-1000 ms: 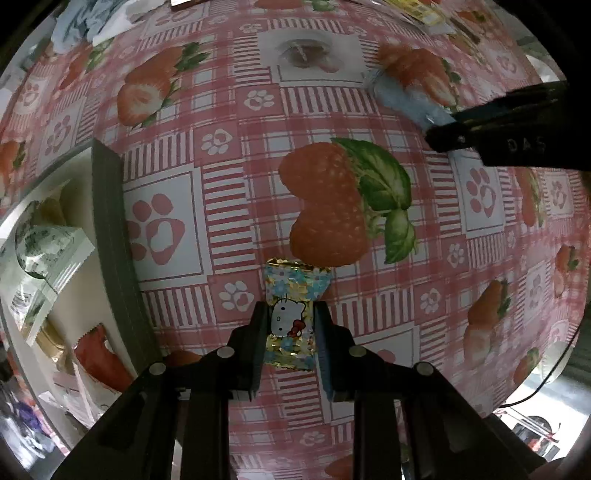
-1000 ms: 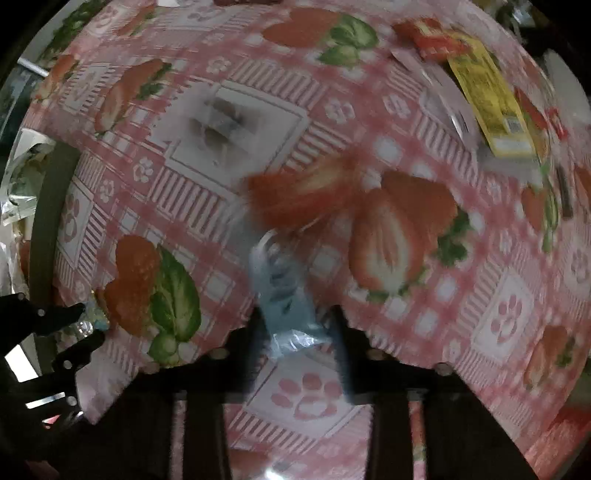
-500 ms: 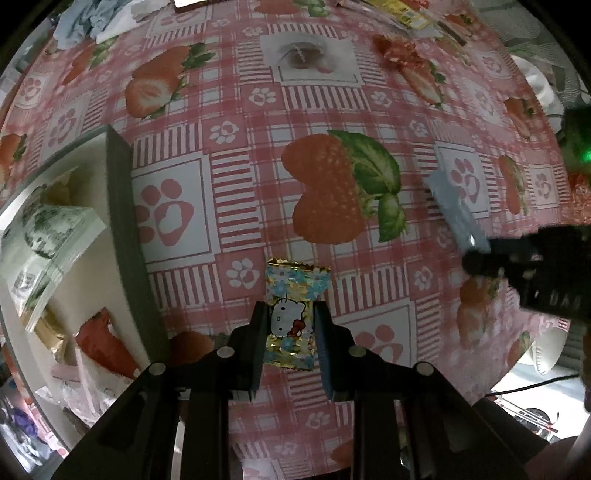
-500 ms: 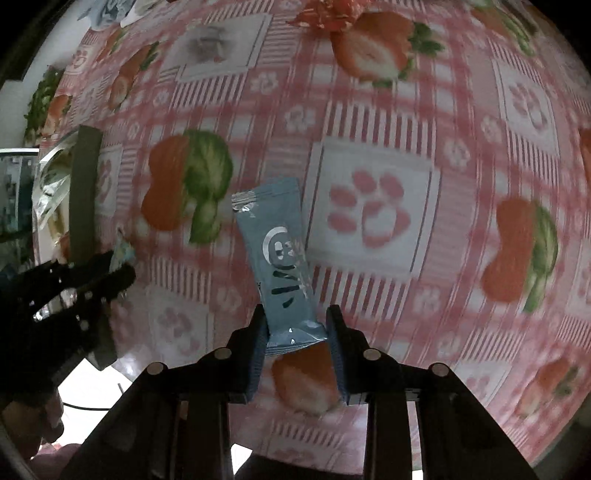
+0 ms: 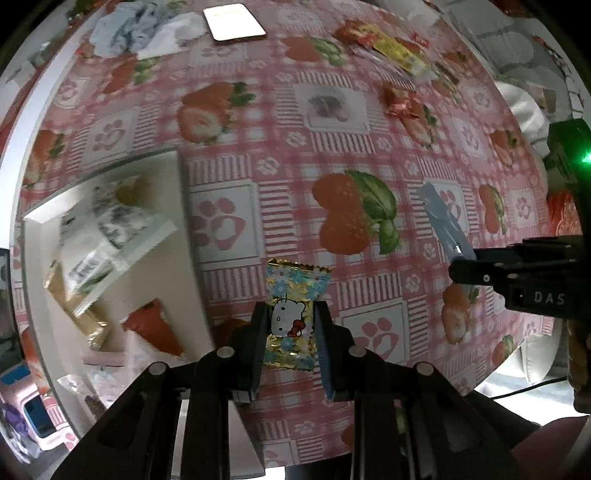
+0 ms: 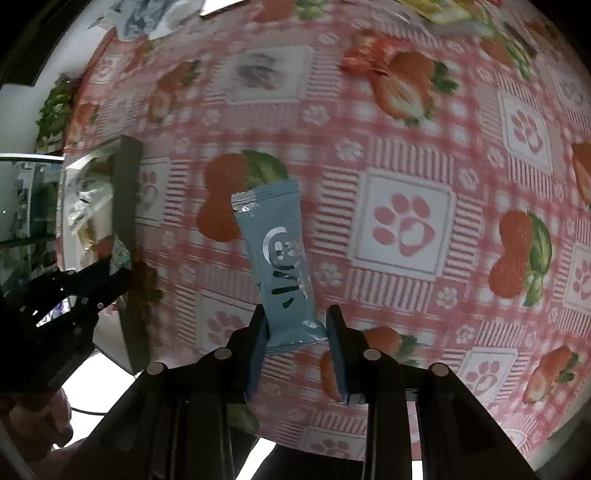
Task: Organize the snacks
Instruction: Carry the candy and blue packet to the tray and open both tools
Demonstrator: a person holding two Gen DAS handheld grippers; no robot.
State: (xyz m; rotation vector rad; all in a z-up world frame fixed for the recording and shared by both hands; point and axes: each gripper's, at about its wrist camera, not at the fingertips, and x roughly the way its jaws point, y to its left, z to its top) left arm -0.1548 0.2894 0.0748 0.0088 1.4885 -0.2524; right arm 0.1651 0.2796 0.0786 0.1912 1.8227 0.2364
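Fingers [image 5: 258, 347] of your left gripper [image 5: 290, 343] pinch a gold-edged cat-print candy packet [image 5: 293, 308] at the lower centre of the left wrist frame; the packet stands up out of the grip, its crimped top free above the strawberry-print cloth [image 5: 332, 155] of the bench. At the right edge of the same frame your right gripper [image 5: 465, 264] reaches in from the side, clamped on the lower end of a pale blue sachet [image 5: 445, 225] that slants toward the upper left.

From the right wrist view, your right gripper [image 6: 297, 332] has both pads on the bottom edge of the blue sachet [image 6: 279, 258], which rises toward the frame's centre, tilted a little left. Your left gripper [image 6: 110, 275] shows at the left edge, its packet [image 6: 120, 251] only a sliver there.

Left of the candy packet in the left wrist frame sits a white tray [image 5: 184, 258], already holding several snacks: a green-and-white pouch [image 5: 107, 240], a red wrapper [image 5: 155, 328], a golden packet [image 5: 85, 317]. Toward the upper right of the frame lie a red foil sweet [image 5: 400, 103] and a yellow bar [image 5: 399, 55]; a phone [image 5: 234, 20] rests at the top.
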